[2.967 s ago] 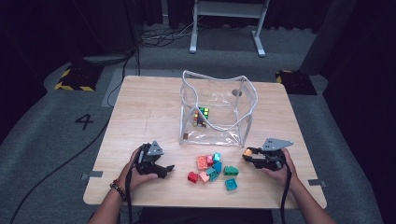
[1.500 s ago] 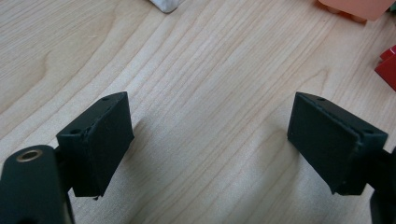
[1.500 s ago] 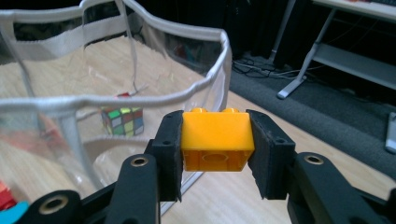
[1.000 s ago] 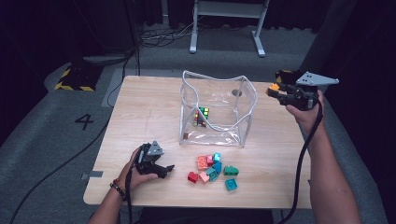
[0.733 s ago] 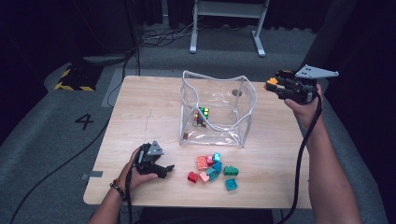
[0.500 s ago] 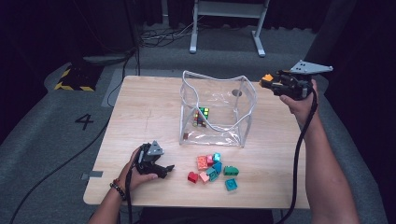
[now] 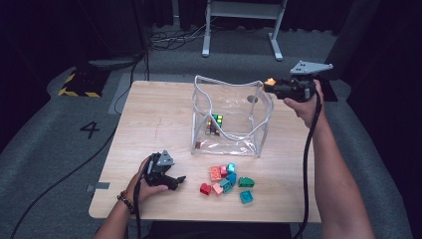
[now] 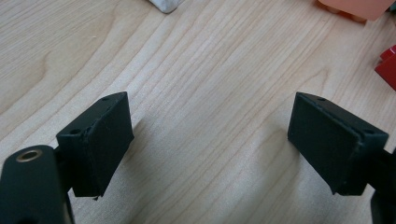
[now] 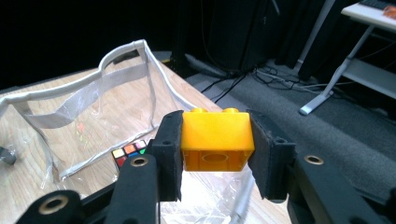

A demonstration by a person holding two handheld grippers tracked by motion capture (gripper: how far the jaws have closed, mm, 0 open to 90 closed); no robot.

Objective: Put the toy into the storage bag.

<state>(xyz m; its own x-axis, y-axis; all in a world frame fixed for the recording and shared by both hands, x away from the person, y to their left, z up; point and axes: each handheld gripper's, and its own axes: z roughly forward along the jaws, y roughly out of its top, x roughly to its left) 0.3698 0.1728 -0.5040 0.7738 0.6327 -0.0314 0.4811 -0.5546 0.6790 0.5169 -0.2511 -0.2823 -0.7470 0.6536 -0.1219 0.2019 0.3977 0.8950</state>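
Right tongs clamped on yellow brick, raised at the upper right rim of the clear pouch; left tongs apart and empty.

Yellow brick sits squarely between both pads of the right tongs, studs upward, pressed on two opposite sides. Clear pouch stands open just below and ahead of these tongs, with a multicoloured cube lying inside on its floor. Left tongs rest low over bare wooden surface, jaws spread wide with nothing between them. Loose bricks lie on the surface just to the right of the left tongs, well apart from the right tongs.
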